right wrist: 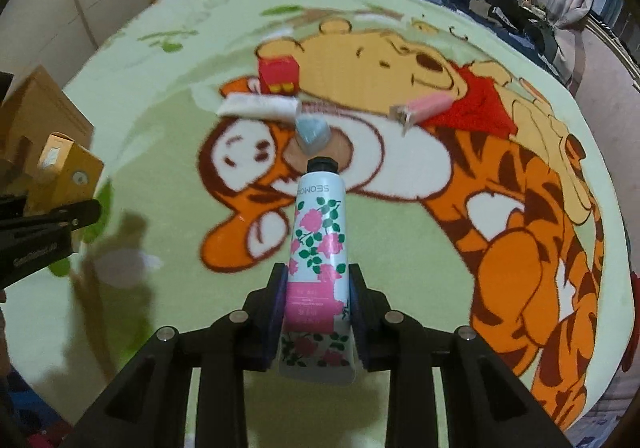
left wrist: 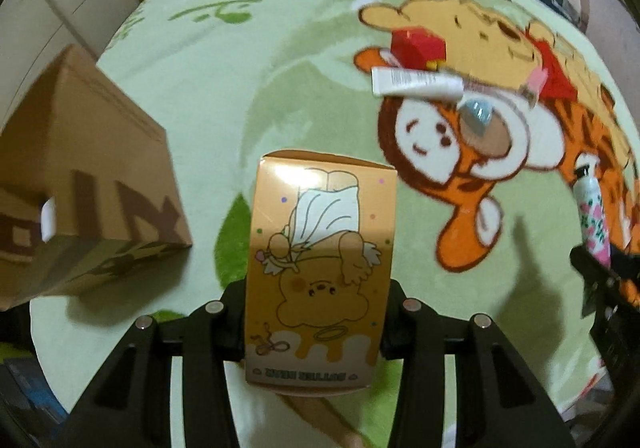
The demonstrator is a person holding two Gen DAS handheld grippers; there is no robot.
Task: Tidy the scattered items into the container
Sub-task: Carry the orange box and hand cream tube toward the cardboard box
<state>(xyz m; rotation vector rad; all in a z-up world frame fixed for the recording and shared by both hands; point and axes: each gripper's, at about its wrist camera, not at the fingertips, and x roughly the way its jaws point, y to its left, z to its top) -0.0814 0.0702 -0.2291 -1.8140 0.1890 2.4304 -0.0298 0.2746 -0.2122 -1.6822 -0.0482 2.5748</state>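
1. Left of frame in the left wrist view, the cardboard box (left wrist: 92,176) sits nearest the left gripper (left wrist: 316,312), whose jaws clamp an orange carton (left wrist: 320,260).
2. Right gripper (right wrist: 318,308) jaws pinch a floral tube (right wrist: 320,248), cap pointing forward; the box lies far left.

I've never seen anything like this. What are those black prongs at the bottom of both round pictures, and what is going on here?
They are two-finger tools that a person holds, one in each hand. Each carries a wide-angle camera looking along its fingers, hence two round pictures.

In the left one, the left hand-held gripper clamps an orange bear box. In the right one, the right hand-held gripper clamps a floral tube.

Below lies a cartoon blanket. Still on it: a red box, a white tube, a pale blue piece and a pink item. The cardboard box on the left is probably the container.
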